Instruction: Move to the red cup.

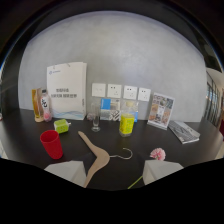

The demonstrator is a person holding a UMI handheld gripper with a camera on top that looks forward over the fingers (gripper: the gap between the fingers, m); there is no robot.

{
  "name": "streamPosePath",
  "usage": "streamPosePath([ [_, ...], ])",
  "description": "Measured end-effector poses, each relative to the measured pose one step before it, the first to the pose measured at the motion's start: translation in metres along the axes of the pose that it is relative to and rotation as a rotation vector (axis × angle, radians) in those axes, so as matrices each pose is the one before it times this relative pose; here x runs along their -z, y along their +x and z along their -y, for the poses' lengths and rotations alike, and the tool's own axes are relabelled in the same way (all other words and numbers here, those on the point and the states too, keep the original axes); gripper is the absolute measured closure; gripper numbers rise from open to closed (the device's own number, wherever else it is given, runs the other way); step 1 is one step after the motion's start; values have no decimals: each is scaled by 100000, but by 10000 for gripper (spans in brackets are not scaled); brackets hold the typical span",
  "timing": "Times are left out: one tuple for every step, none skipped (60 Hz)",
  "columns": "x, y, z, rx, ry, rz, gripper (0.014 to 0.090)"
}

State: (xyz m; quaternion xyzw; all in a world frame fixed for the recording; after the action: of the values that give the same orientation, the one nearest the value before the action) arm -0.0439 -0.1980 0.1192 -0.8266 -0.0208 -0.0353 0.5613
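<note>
The red cup (pixel 51 144) stands upright on the dark table (pixel 200 150), ahead of my left finger and a little outside it. My gripper (pixel 112 171) is open, its two pale fingertips (pixel 65 168) spread wide apart low over the table. A wooden hanger (pixel 97 157) lies between the fingers, its metal hook pointing toward the right finger. Nothing is held.
A pink flower (pixel 157 153) lies just ahead of the right finger. Beyond stand a small green box (pixel 61 126), a clear glass (pixel 95 117), a yellow cup (pixel 126 124), a white paper bag (pixel 67 90), a tall orange glass (pixel 36 104) and brochures (pixel 161 110) along the wall.
</note>
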Motion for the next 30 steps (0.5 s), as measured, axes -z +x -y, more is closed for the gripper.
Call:
streamPosePath([
  [77,4,-25,-14,-136,-282,194],
  [116,-42,-35,16,-159,-239,195],
  [172,-73,-39,44,-120,-217,196],
  [219,-73,-63,99,-138,-237,198],
  [210,-105,-60,112,-166,-320,196],
  [246,-114,-88,111,-206,-369,194],
  [246,-98,-89,115,-248,-396,195],
  [267,-119,-87,87,-220,-381,196],
  [-72,-50,-174,216,55,-353,196],
  [364,-200,-133,225,-120,-374,194],
  [327,-208,-94,180,-174,-463,193],
  [321,-174,-161,174,-128,-427,194],
  [317,-202,-155,92,-164,-375,195],
  [315,-226,-160,13,-197,-302,193],
  [315,-250,-170,107,-213,-196,192],
  [333,-332,-169,130,-197,-91,195],
  [359,-358,-205,133,-214,33,192],
  [325,-409,-225,41,-253,88,196],
  [361,-448,-222,-9,-394,160,195],
  [358,-515,-225,19,-410,303,199],
  [329,-541,-228,88,-382,403,195],
  [323,-597,-238,84,-374,524,192],
  [323,-624,-255,99,-404,507,193],
  [310,-599,-245,46,-418,496,192],
  [336,-636,-233,63,-345,436,190],
  [322,-607,-194,85,-258,430,189],
  [290,-635,-168,44,-188,367,191],
  [248,-654,-115,1,-106,347,195],
  [270,-681,-125,-92,-93,307,188],
  [232,-651,-119,-15,-61,428,193],
])
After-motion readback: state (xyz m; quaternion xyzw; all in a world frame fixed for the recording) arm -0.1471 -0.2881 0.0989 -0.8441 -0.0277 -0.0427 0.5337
